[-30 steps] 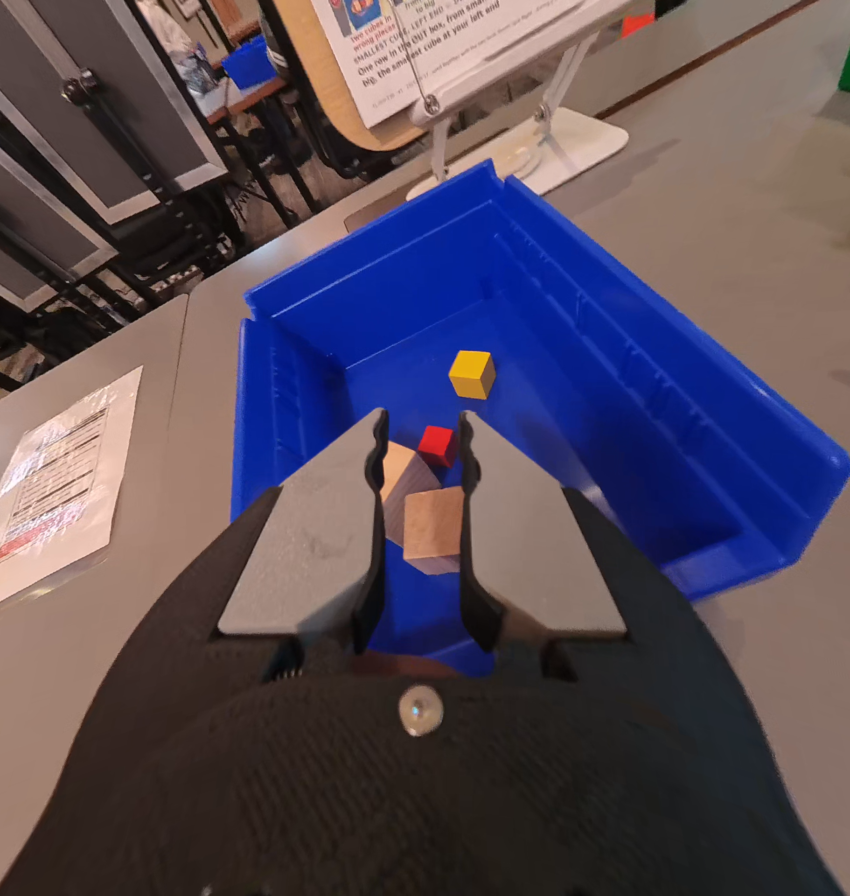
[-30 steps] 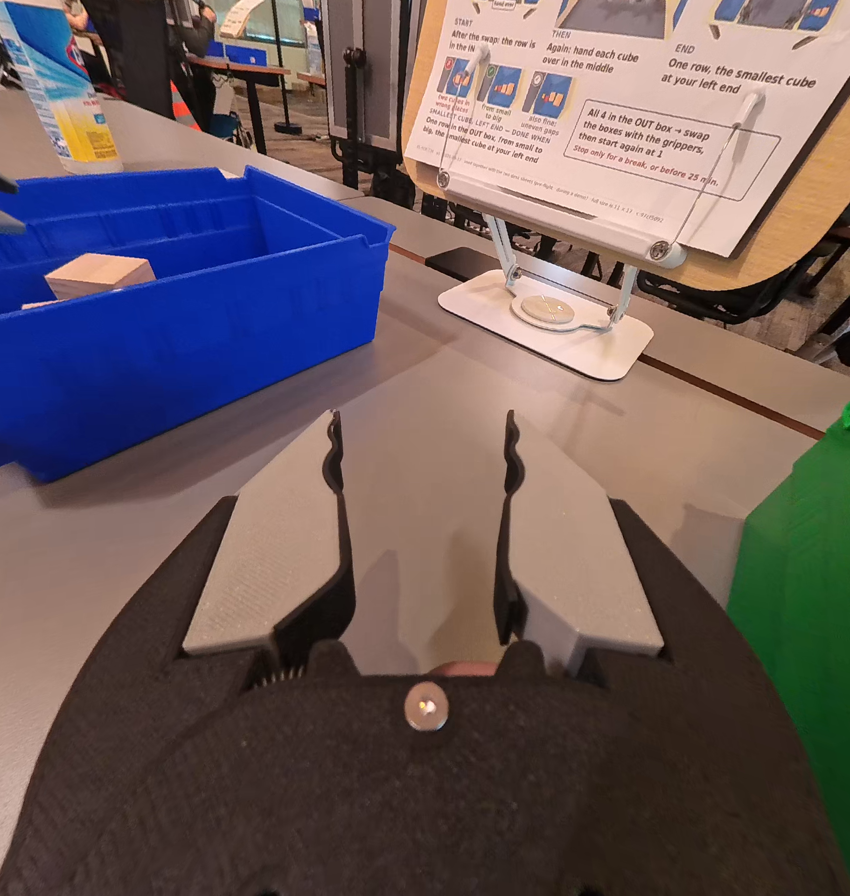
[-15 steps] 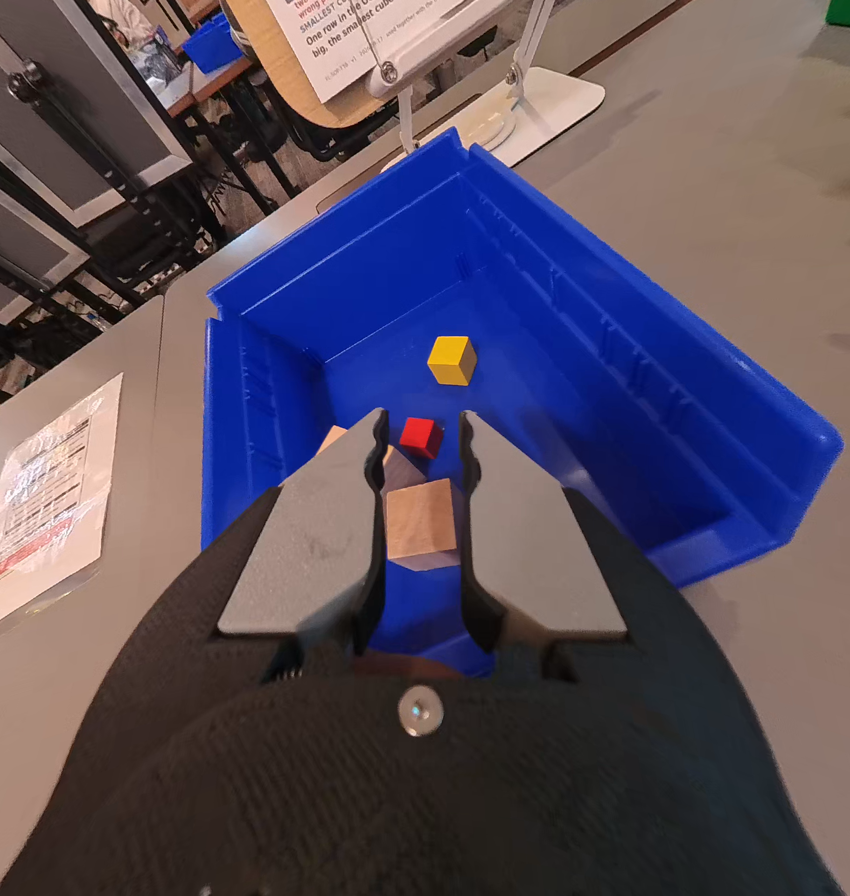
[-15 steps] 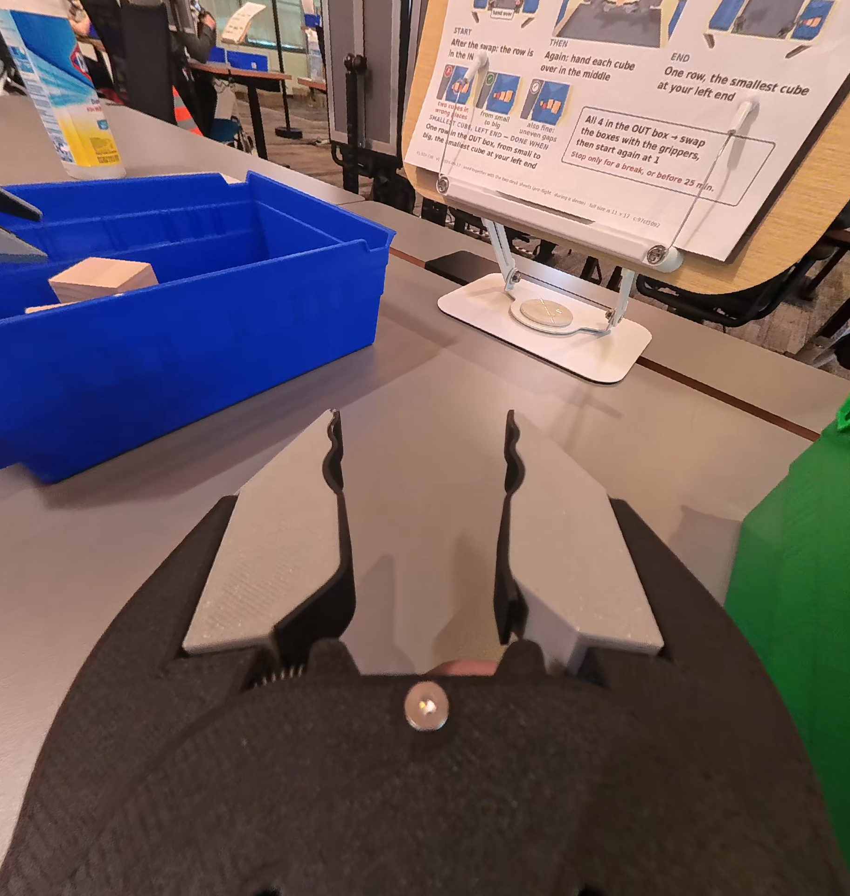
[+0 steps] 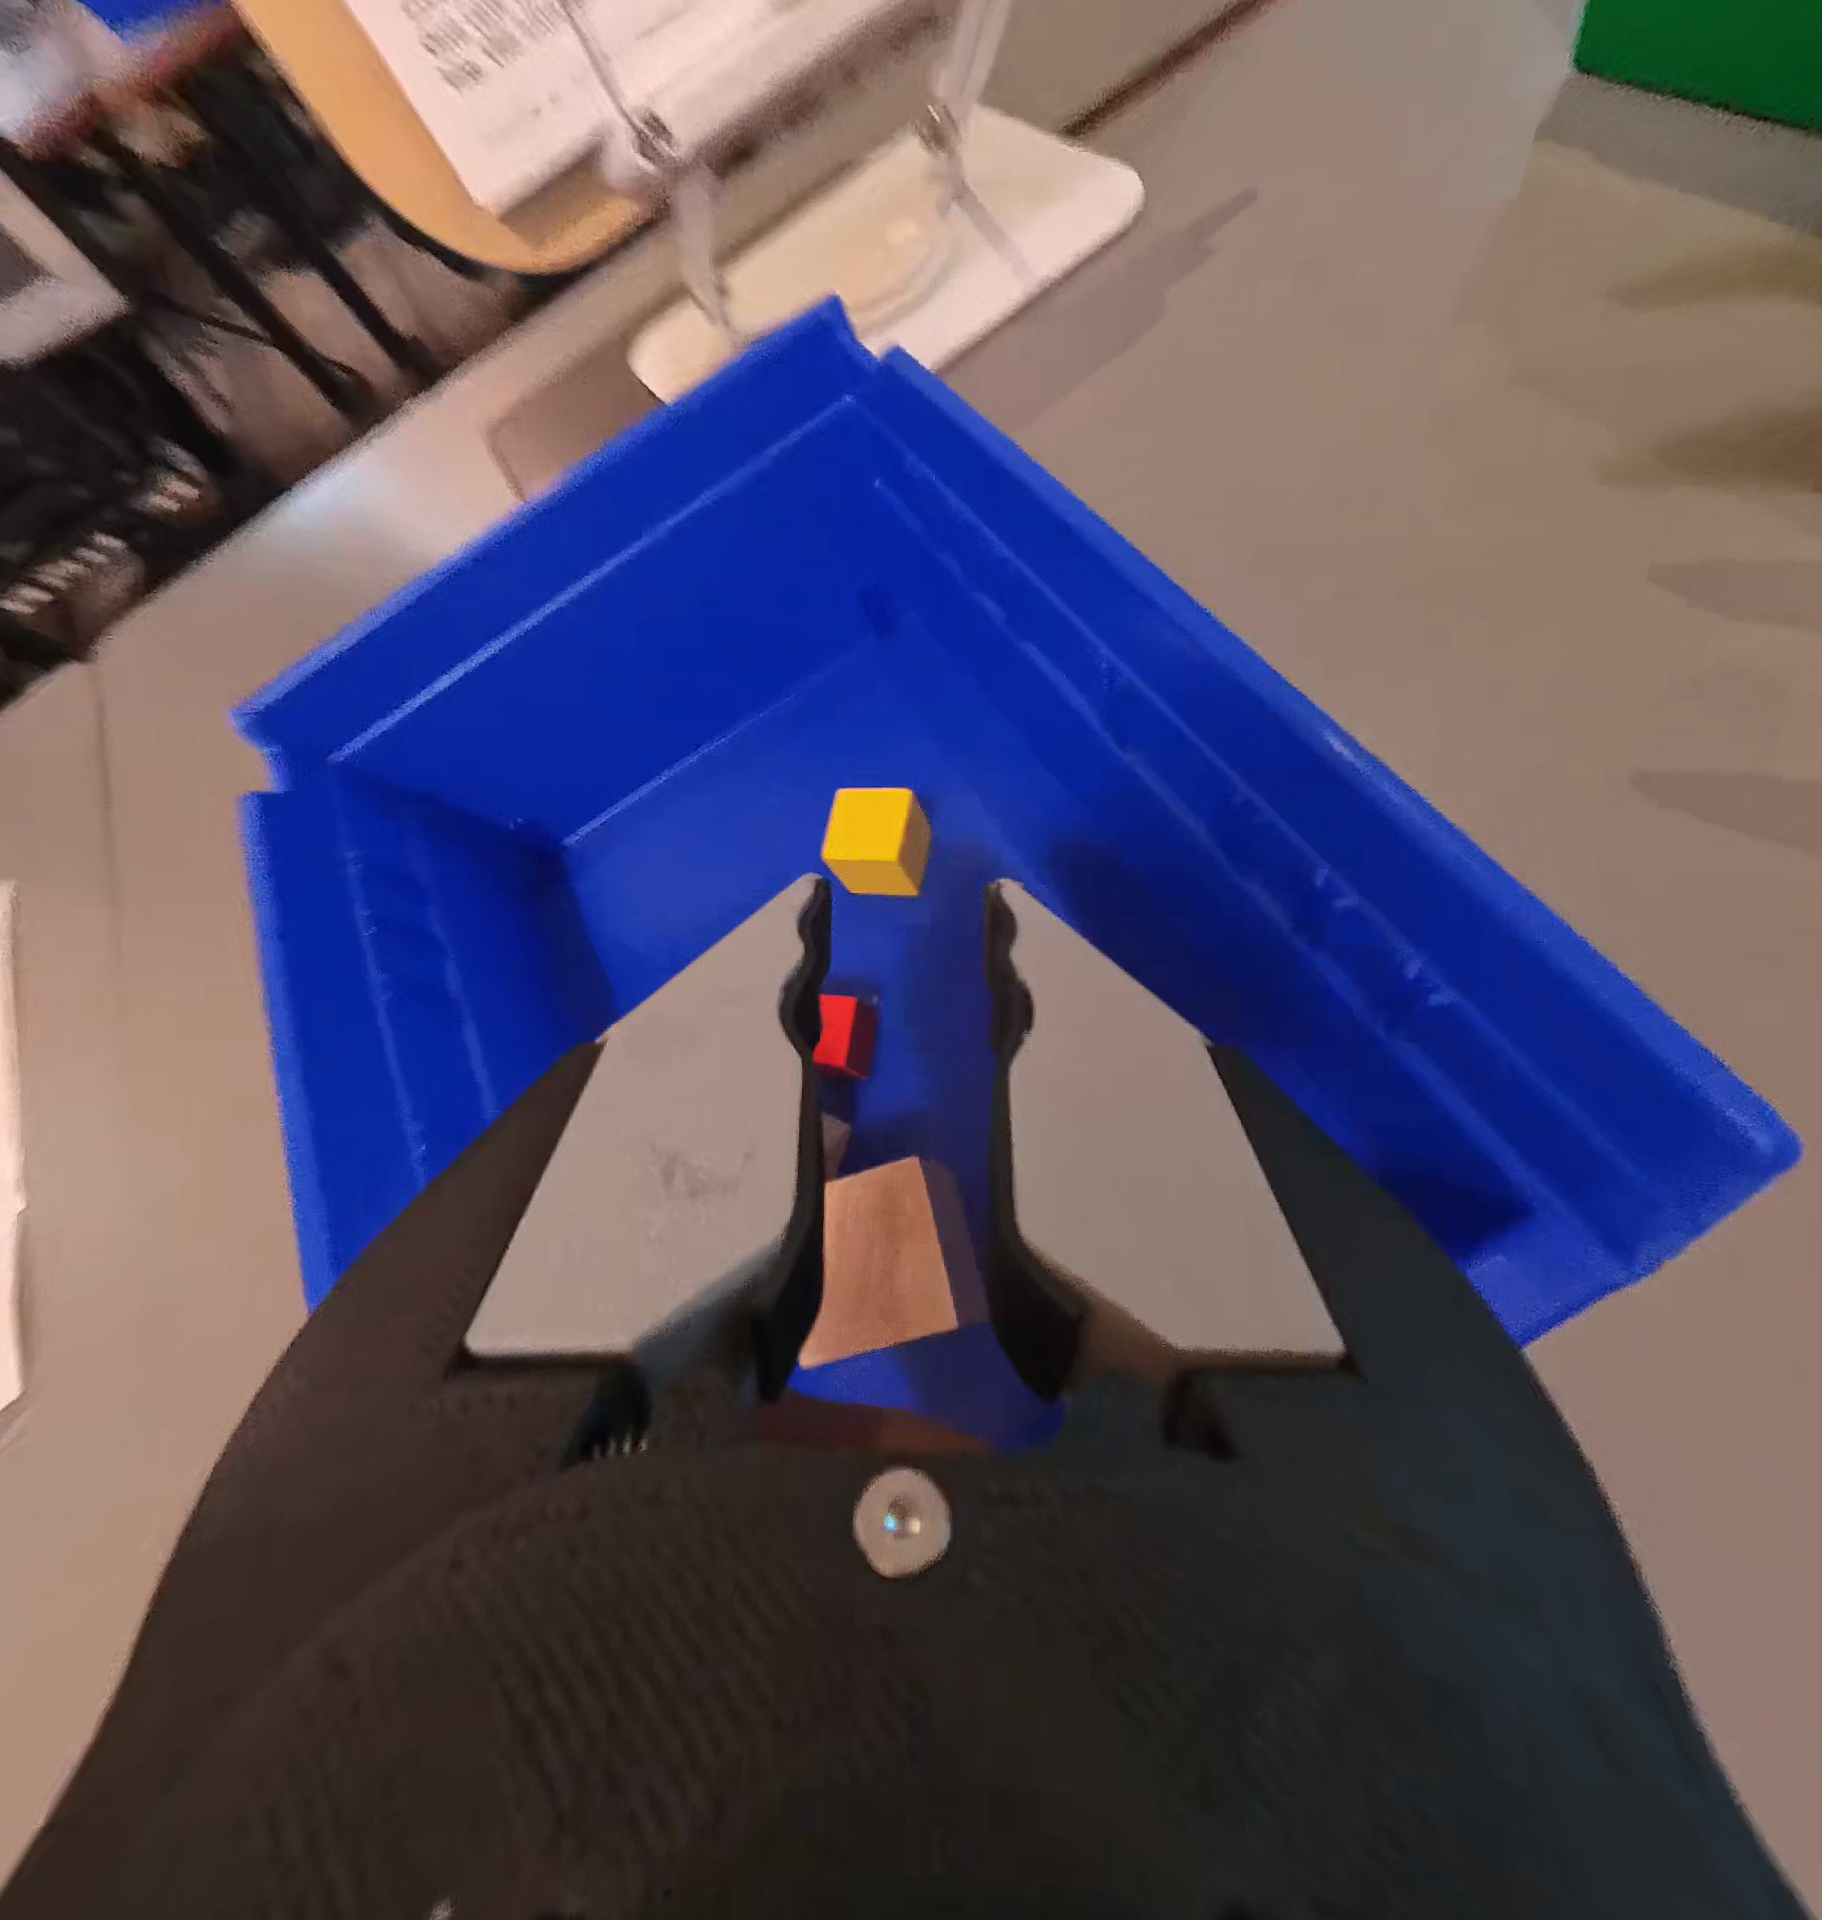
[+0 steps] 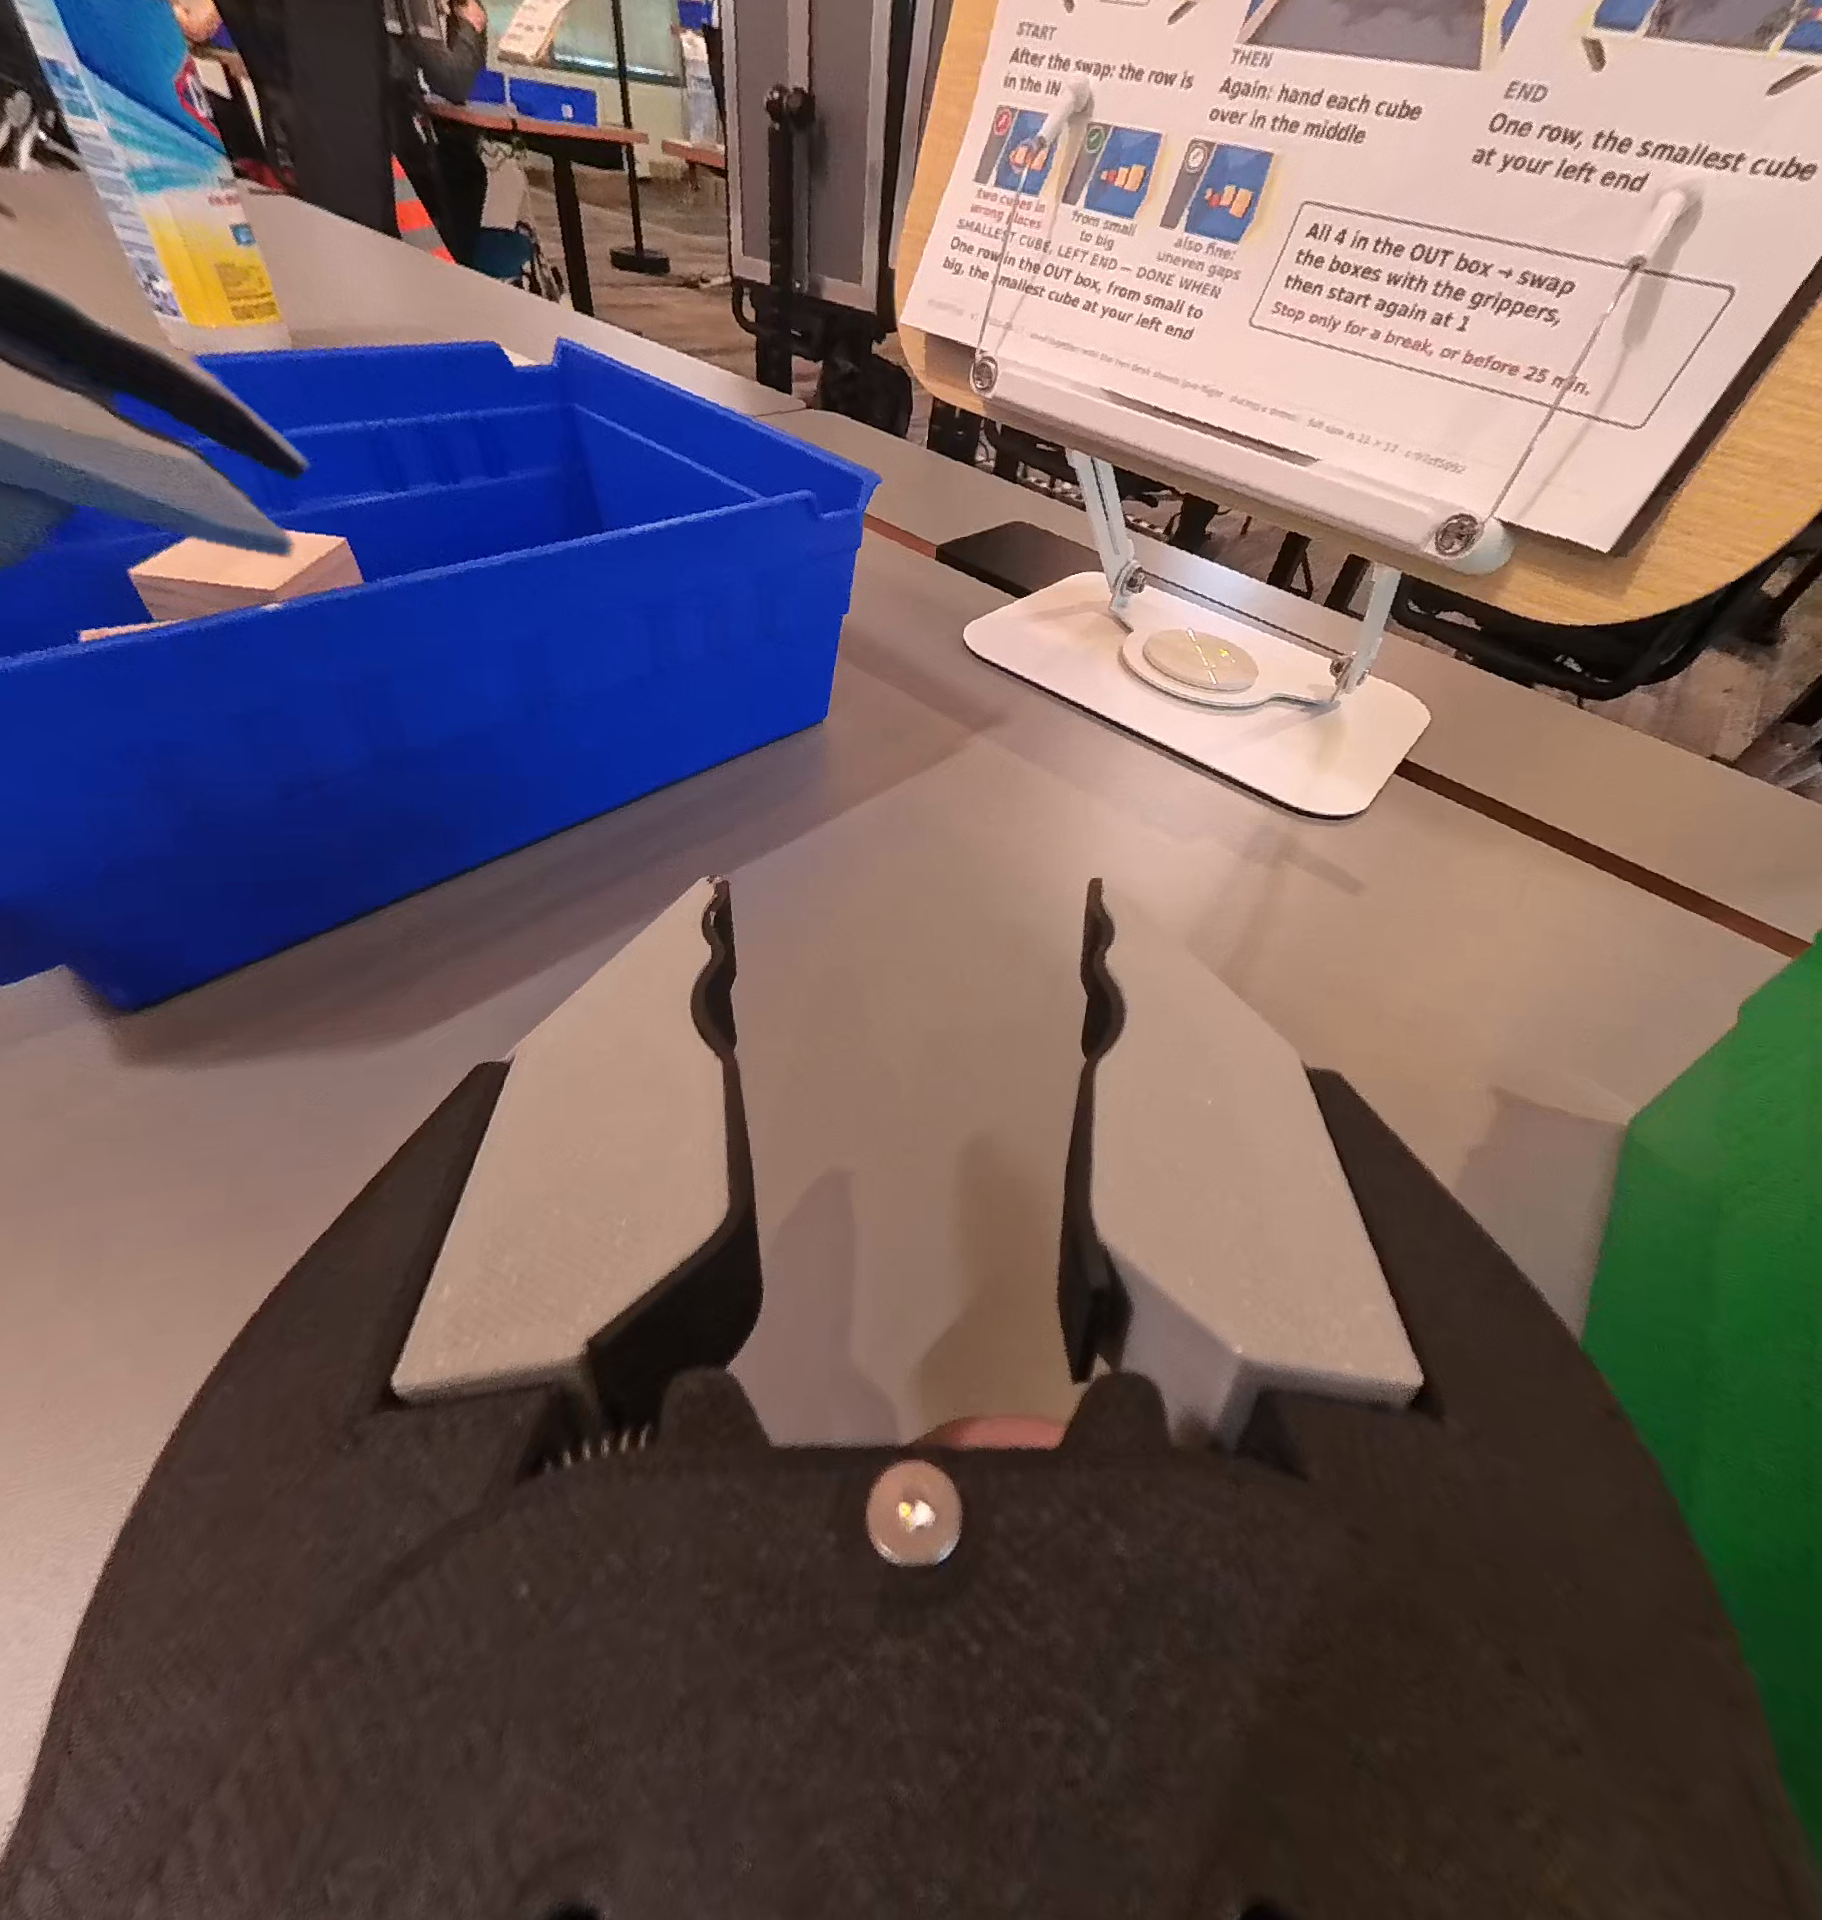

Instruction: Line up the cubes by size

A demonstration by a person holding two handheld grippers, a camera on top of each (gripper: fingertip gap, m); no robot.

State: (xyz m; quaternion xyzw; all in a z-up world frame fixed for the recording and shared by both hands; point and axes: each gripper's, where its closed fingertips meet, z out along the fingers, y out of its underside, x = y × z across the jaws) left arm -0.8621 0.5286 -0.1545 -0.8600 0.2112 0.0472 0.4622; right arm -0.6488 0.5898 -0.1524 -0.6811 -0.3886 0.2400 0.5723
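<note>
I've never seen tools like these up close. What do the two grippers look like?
Both look alike. The left gripper and the right gripper each have a wide black, textured body with a silver screw in the middle. Two flat grey fingers taper to points, with black wavy inner edges. Small gear teeth show at the finger base. No cables or markings are visible.

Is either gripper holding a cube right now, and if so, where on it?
Nothing is held. The left gripper is open above the blue bin, with the red cube and a wooden cube showing between its fingers. The right gripper is open and empty.
</note>
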